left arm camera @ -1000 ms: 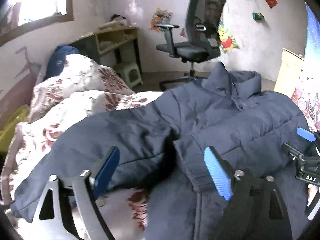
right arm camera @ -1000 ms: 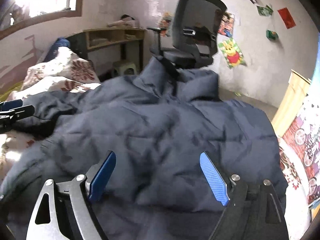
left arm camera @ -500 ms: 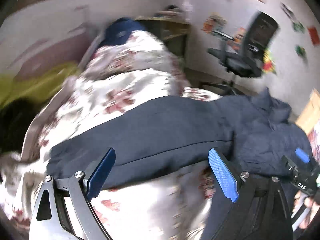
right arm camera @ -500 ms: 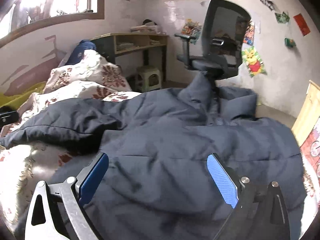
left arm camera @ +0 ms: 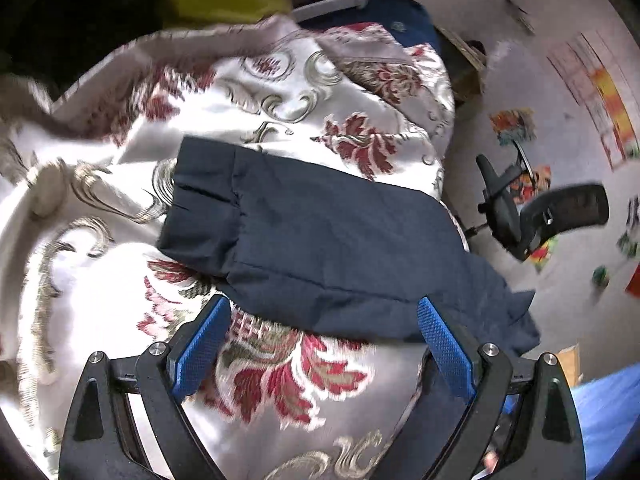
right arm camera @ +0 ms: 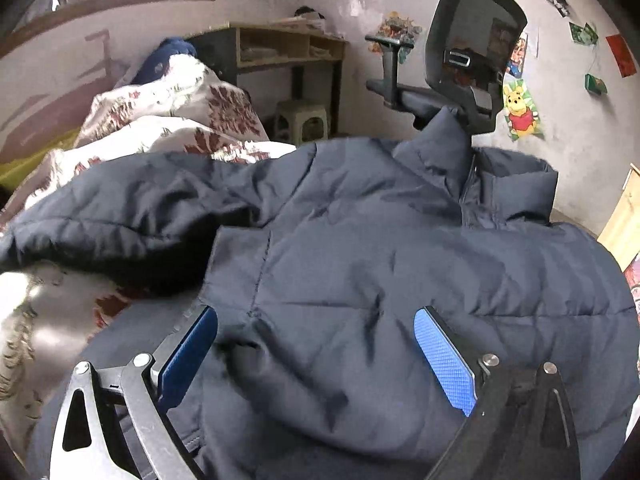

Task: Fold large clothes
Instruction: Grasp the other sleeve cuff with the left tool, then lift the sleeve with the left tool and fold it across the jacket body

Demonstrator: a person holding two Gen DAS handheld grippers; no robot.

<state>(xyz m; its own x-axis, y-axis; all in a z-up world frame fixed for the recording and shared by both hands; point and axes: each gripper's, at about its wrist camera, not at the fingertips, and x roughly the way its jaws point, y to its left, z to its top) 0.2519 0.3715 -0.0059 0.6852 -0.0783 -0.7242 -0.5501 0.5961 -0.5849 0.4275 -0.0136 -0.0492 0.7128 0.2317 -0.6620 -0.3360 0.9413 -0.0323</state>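
padding makes the jacket (right arm camera: 400, 260) soft, bulky, light; its sleeve cuff (left arm camera: 200, 200) at ten o'clock is best pinched; both jaws are spread wide, empty.

1. A bed carries everything, covered by a white quilt (left arm camera: 304, 96) with red and grey-green floral scrollwork.
2. A dark navy padded jacket (right arm camera: 400, 264) lies directly on the quilt, front up, collar towards 12 o'clock in the right wrist view.
3. Its sleeve (left arm camera: 304, 240) stretches flat over the quilt, cuff end towards 9 o'clock in the left wrist view.
4. Bunched quilt folds (right arm camera: 168, 108) rise at 10 o'clock in the right wrist view, a blue item (right arm camera: 168, 56) just behind them.
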